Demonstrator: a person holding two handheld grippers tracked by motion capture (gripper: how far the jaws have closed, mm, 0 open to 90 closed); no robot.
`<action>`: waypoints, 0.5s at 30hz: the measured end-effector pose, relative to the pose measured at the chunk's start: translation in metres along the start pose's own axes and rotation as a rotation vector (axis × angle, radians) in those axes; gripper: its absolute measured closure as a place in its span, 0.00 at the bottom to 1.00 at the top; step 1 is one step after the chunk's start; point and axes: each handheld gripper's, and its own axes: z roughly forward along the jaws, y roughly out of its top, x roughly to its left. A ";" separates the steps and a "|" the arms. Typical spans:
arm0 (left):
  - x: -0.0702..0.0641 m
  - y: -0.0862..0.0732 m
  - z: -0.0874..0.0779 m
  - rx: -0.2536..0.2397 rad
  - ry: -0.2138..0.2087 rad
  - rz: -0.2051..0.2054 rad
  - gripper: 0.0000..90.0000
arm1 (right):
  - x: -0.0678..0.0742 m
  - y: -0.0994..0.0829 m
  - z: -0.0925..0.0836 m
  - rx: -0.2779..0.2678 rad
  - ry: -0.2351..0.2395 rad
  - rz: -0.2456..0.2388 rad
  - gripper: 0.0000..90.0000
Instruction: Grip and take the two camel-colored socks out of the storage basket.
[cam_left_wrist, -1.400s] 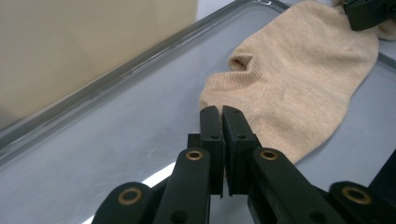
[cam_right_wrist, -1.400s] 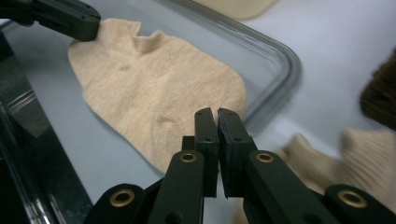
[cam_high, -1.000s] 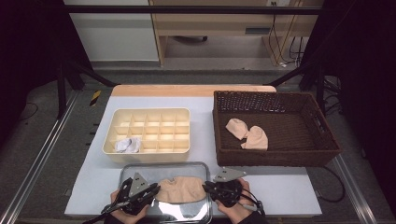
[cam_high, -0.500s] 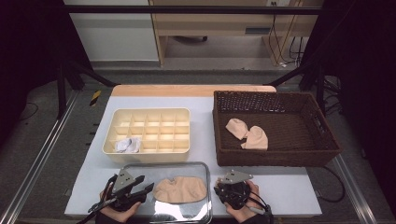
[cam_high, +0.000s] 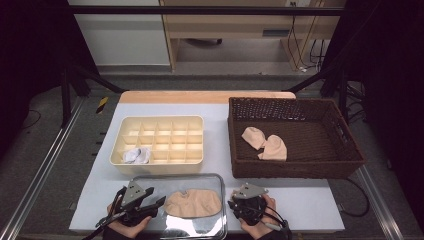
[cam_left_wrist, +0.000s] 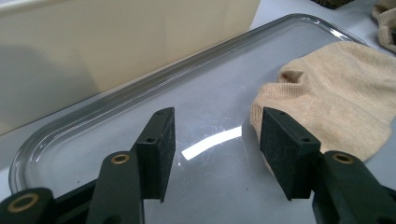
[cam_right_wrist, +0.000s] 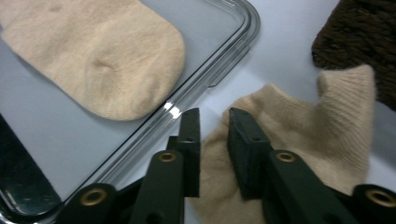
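High view, read from its left side across: the left gripper (cam_high: 150, 203) lies at about 7 o'clock on the table (cam_high: 220, 112), its jaws apart and pointing toward 3 o'clock at the beige sock (cam_high: 193, 204) spread flat on the clear glass tray (cam_high: 176, 178). Those jaws have just been opening, and in the left gripper view nothing sits between the pads; the sock (cam_left_wrist: 336, 102) lies off the right-hand pad, just beside it, toward 2 o'clock. That sock's long axis runs from 9 to 3 o'clock across the tray, so the left gripper meets its near end head-on and is the nearer hand to it. Beyond the tray, at 11 o'clock, stands the cream compartment box (cam_high: 159, 165) with a white crumpled thing (cam_high: 136, 155) in its near-left cell. Further right, the right gripper (cam_high: 239, 207) rests at 5 o'clock just off the tray's right edge. In the right gripper view its jaws stand a narrow gap apart over a second beige sock (cam_right_wrist: 303, 135) lying on the table; the cloth shows in the gap, but I cannot tell whether the pads pinch it. At 2 o'clock the dark wicker basket (cam_high: 295, 170) holds two more beige socks (cam_high: 265, 144). No brand, label or readable writing shows anywhere.
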 end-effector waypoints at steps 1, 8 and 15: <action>0.000 0.000 0.000 0.000 0.000 0.000 0.50 | 0.000 0.000 0.000 0.000 -0.005 -0.002 0.88; 0.000 0.000 0.000 -0.003 0.001 -0.002 0.49 | -0.008 0.001 -0.001 0.003 0.025 0.066 0.99; 0.001 0.000 0.001 0.003 -0.001 -0.001 0.47 | -0.011 0.012 -0.019 -0.096 0.095 0.098 0.99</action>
